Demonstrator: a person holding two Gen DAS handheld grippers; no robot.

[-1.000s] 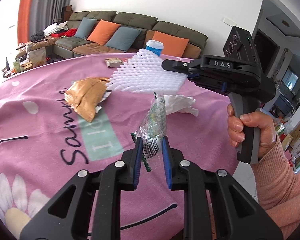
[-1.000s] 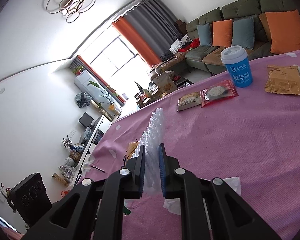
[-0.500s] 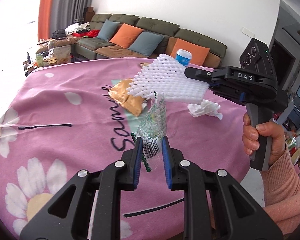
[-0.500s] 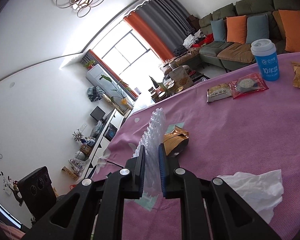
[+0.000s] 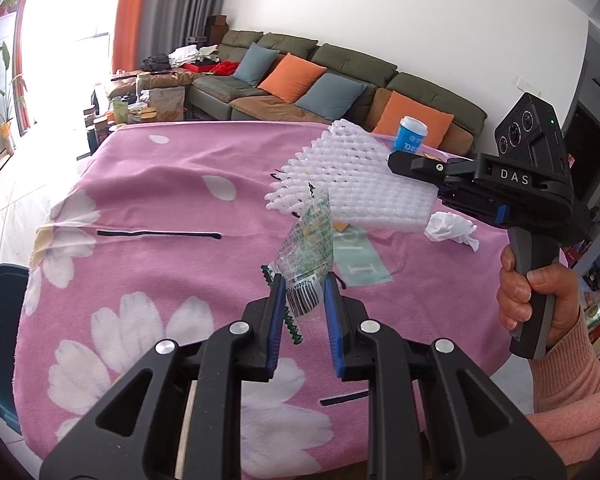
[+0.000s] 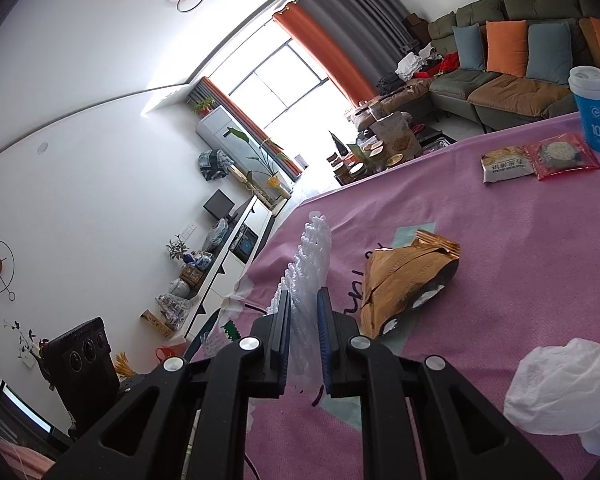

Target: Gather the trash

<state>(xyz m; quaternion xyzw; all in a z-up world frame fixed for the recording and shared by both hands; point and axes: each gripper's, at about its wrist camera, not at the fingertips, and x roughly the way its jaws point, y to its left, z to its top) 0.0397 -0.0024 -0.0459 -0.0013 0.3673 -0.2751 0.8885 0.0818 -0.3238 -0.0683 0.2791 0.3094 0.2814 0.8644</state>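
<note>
Sticking up from left gripper (image 5: 302, 300) clenched around it: clear wrapper (image 5: 309, 248).

Left tongs (image 5: 302, 312) & right tongs (image 6: 303, 334) – both clamped, held aloft; hand (image 5: 534, 294) grips handle.

Your table, under a pink flowered cloth (image 5: 148, 208), carries a gold wrapper (image 6: 404, 280), crumpled tissue (image 6: 560, 392), two snack packets (image 6: 540, 158), seemingly sealed, and a blue cup (image 6: 594, 114).
</note>
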